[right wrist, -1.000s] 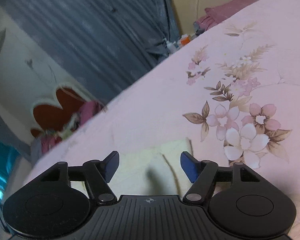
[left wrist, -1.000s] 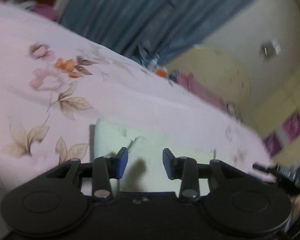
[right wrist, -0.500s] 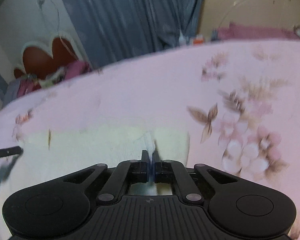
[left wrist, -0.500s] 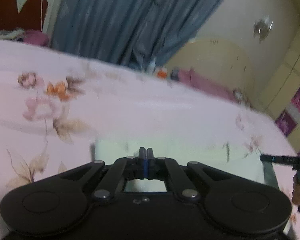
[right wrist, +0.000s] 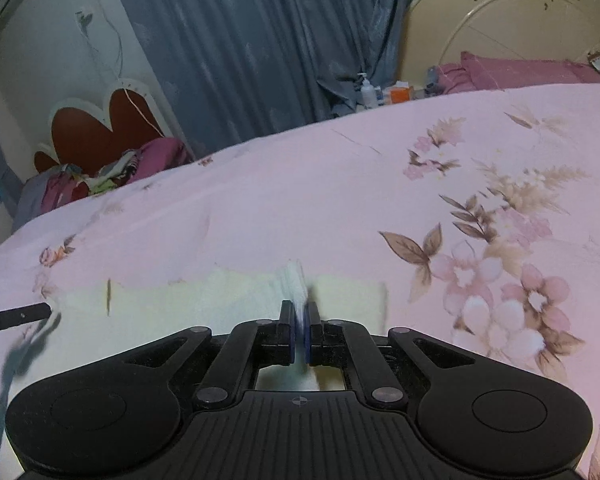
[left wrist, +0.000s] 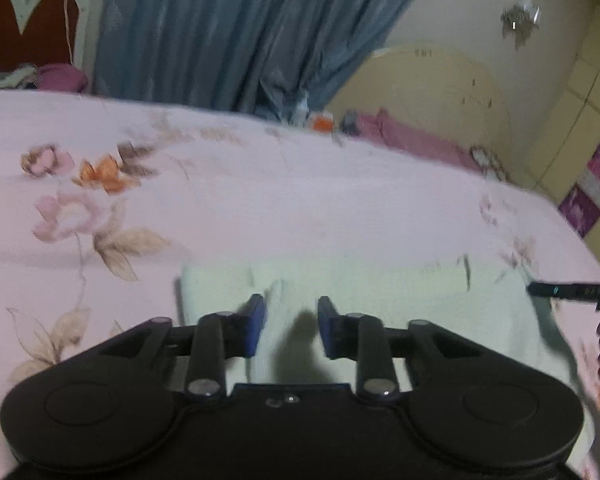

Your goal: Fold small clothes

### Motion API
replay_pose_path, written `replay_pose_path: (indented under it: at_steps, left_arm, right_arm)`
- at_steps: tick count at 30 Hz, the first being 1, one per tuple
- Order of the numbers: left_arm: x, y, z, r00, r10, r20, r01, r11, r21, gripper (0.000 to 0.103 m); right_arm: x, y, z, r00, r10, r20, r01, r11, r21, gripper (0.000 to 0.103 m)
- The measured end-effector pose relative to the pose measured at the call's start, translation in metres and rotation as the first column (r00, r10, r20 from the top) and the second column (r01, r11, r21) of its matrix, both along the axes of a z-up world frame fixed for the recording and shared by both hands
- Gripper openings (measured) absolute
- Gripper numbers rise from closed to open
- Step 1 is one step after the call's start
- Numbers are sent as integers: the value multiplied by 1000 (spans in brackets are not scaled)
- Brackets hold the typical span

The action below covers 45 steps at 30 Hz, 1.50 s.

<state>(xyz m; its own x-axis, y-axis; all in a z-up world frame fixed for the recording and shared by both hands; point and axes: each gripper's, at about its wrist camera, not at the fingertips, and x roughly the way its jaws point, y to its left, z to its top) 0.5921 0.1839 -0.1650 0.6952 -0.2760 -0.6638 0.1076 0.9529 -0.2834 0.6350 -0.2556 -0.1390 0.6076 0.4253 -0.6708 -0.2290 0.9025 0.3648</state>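
A pale cream small garment (left wrist: 380,292) lies flat on the pink floral bedsheet (left wrist: 260,200). My left gripper (left wrist: 290,330) is open over the garment's left part, with a raised fold of cloth between its blue pads. In the right wrist view the same garment (right wrist: 172,300) spreads to the left, and my right gripper (right wrist: 300,336) is shut on a pinched-up ridge of its cloth near the right edge. The other gripper's tip shows at the frame edge in each view.
Blue curtains (right wrist: 260,40) hang behind the bed. A cream round headboard (right wrist: 520,20) and purple pillow (right wrist: 520,74) lie at the far right. A red heart-shaped headboard (right wrist: 100,128) with piled clothes stands far left. Bottles and a box (right wrist: 384,94) sit beyond the bed.
Both grippers shut on the garment half a second ago. The left gripper has since opened again; the right stays shut on the cloth.
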Motion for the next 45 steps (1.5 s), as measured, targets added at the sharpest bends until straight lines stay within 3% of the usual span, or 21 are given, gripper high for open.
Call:
replay_pose_path:
  at_steps: [2,5,9,11,12,13,16,20,22,25,27,29,30,31,32,34,36,38,40,43,45]
  left_arm:
    - [4,0,-5,1000,20,-23,-19,1000,11,20]
    - [4,9,-3,997,72,-14,-72,997,-35,18]
    - [9,11,-8,997,63,-52,-64,997,-33,22]
    - [10,10,-8,997,49,-62,-52,998,-41,19]
    - [12,9,-7,997,37,-67,-40,998,-45,5]
    - [13,9,-7,998,23,-66,-26,998,-55,4]
    - [1,10,3,999,32,41,-29,997,-71,3]
    - [-6,16,10,987,82,135,-66,991,-120,3]
    - [1,13,5,990,94,104,-84,992,-95,3]
    - [16,6,-11,995,92,24,-91,996,-19,3]
    - [17,10,-19,995,99,19,-98,994,-46,4]
    - [18,15,-17,995,102,-1,-102,992,-69,10]
    - [16,18,-13,994,111,-4,-111,991,-69,20]
    - [11,17,-6,992,126,11,-125,991,-40,33]
    - [3,11,3,990,126,59,-126,992,6,38]
    - [-6,-9,15,991,71,115,-75,997,31,42]
    - [-6,-41,15,993,-39,112,39,999,6,42]
    - [-7,-83,9,982,-156,102,149,986,72,42]
    - [-8,-106,-1,973,-216,85,206,972,109,44]
    - [-13,-97,-8,977,-186,106,164,969,184,45]
    - [-16,-73,-14,986,-108,124,72,961,266,45]
  right_arm:
    - [0,-1,-3,1000,3,-17,-3,1000,-5,2]
    - [1,2,-7,999,8,-40,-9,1000,-18,2]
    - [2,2,-11,999,16,-50,-17,1000,-17,2]
    - [2,3,-13,998,17,-52,-18,1000,-13,2]
    - [2,3,-14,998,19,-52,-20,1000,-14,2]
    - [2,4,-13,999,22,-49,-23,1000,-17,2]
    - [-1,8,-8,1000,26,-11,-26,998,-62,2]
    - [-8,1,6,996,-11,91,14,999,-31,2]
    - [-4,1,7,995,-16,101,19,999,-34,2]
    - [8,9,-10,1000,-5,19,7,995,-99,2]
    - [11,10,-18,1000,-10,8,10,994,-108,2]
    - [13,7,-15,1000,-23,-9,22,994,-103,2]
    - [14,6,-13,1000,-28,-14,26,994,-103,2]
    - [12,5,-9,999,-50,-7,49,991,-122,4]
    - [8,6,-1,997,-77,29,81,985,-155,27]
    - [-7,13,14,990,-64,125,83,985,-150,55]
    - [-9,37,14,995,25,94,-17,996,-89,55]
    - [-15,81,7,982,171,86,-161,981,-110,48]
    - [-24,120,0,953,291,85,-276,949,-153,47]
    - [-27,131,-3,938,333,100,-308,928,-209,47]
    - [-15,102,-5,961,257,100,-229,947,-226,47]
